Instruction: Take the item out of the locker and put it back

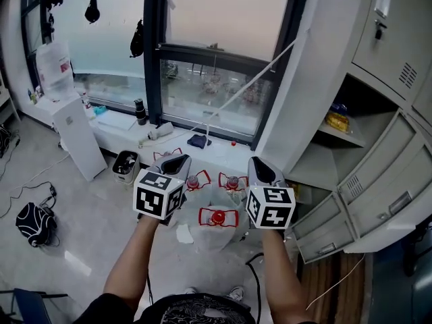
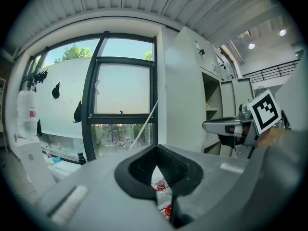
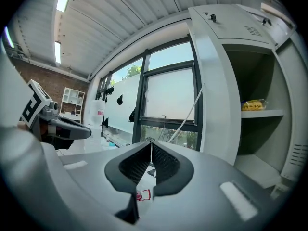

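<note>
Right gripper point(image 3: 150, 144) jaws together, yellow item point(image 3: 253, 105) shelved

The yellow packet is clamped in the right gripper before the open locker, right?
No: the yellow packet lies on the shelf inside the open locker; the right gripper is shut and empty. The right gripper view shows it.

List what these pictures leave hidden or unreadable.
1. Yellow packet on the locker shelf: head view, too small to identify.
2. Inside of the top locker: head view, its shut door hides it.
3. Red-capped bottles on the floor: head view, partly covered by the left tool and right tool.
</note>
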Tool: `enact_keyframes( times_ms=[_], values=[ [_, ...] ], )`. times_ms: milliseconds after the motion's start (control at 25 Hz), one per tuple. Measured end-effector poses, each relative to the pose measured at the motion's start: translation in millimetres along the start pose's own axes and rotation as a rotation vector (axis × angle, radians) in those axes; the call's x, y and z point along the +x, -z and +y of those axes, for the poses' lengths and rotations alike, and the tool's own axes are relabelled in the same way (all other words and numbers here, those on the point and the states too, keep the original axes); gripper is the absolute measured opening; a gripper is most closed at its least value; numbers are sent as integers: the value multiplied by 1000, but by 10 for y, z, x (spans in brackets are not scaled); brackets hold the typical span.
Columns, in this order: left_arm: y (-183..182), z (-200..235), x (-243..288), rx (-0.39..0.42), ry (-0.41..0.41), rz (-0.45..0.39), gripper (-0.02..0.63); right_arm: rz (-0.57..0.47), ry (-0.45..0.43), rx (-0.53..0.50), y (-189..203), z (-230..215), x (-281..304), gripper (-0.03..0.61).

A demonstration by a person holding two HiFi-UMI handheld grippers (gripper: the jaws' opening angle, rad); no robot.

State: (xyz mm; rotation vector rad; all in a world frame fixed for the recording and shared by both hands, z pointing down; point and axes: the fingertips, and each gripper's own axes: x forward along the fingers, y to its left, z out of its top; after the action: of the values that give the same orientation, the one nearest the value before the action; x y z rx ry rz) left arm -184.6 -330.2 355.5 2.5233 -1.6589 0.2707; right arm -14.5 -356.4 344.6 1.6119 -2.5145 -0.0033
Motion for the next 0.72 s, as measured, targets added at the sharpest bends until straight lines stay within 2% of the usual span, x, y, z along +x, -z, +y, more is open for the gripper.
enact_keyframes(
  times_ms=[720],
  values=[
    [120,136,-228,-16,-5,13,8,-5,-38,0,60,251,-56,25]
  ],
)
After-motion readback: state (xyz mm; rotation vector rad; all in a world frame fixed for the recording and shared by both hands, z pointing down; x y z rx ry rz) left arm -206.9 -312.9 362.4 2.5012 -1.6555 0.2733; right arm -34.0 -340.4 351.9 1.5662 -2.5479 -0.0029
